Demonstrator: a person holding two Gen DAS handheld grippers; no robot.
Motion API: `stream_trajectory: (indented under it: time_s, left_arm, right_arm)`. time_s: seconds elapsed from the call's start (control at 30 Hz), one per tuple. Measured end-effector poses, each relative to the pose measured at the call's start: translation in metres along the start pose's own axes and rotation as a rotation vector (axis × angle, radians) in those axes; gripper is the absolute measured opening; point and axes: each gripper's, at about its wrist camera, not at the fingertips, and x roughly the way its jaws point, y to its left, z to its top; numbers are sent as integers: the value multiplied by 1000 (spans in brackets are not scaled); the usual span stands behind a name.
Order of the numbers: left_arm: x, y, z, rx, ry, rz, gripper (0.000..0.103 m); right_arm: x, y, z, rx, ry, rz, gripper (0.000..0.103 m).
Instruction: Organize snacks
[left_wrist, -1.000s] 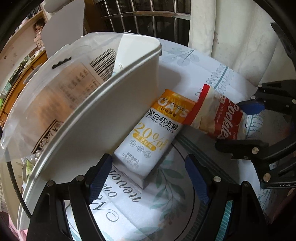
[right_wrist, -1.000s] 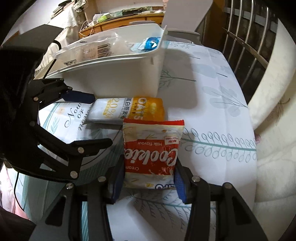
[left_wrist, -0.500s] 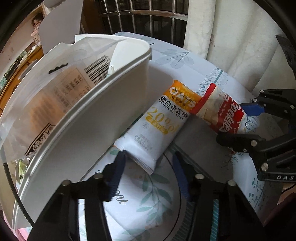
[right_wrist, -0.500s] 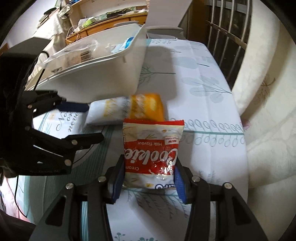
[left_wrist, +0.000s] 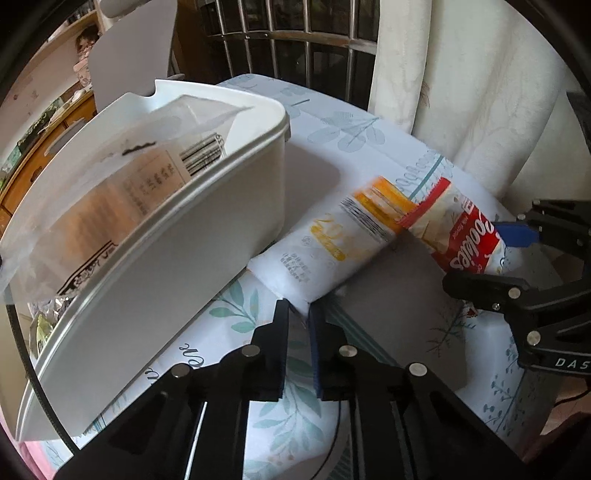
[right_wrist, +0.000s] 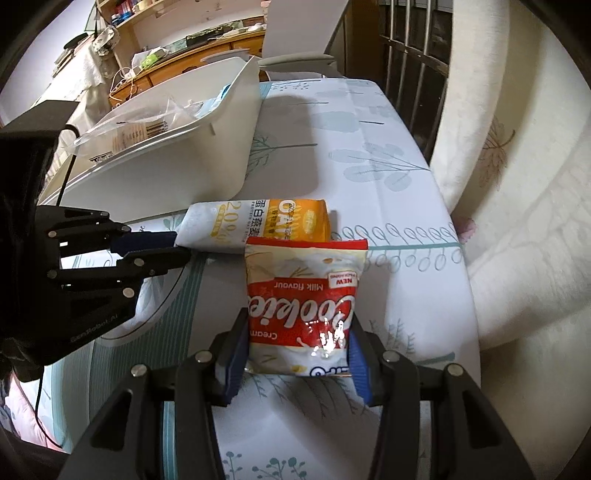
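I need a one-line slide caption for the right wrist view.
Right gripper grips a red cookie bag; left gripper pinches an oat bar pack beside the white bin.

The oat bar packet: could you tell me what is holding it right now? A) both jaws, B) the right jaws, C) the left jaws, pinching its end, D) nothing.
C: the left gripper is shut on the white end of the oat bar packet.
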Motion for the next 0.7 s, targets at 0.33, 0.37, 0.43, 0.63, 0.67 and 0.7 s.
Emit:
stream_trajectory:
  time_s: [0.33, 0.37, 0.43, 0.63, 0.67, 0.7]
  left_arm:
    - [-21, -10, 5, -31, 0, -10, 5]
    - [-25, -11, 6, -32, -3, -13, 5]
    - [-37, -13, 8, -38, -11, -26, 4]
    - [-73, -20, 8, -36, -29, -47, 3]
    - [-79, -20, 8, -35, -33, -45, 3]
    - [-88, -20, 8, -37, -38, -44, 3]
  right_arm:
    - [-16, -6, 1, 41, -13, -37, 48]
    - [-19, -6, 3, 43, -14, -39, 48]
    - [-29, -5, 8, 42, -26, -42, 48]
    - [-62, 0, 25, 21, -80, -53, 48]
    - [-67, 0, 27, 20, -87, -50, 48]
    - [-73, 2, 31, 17, -98, -47, 48]
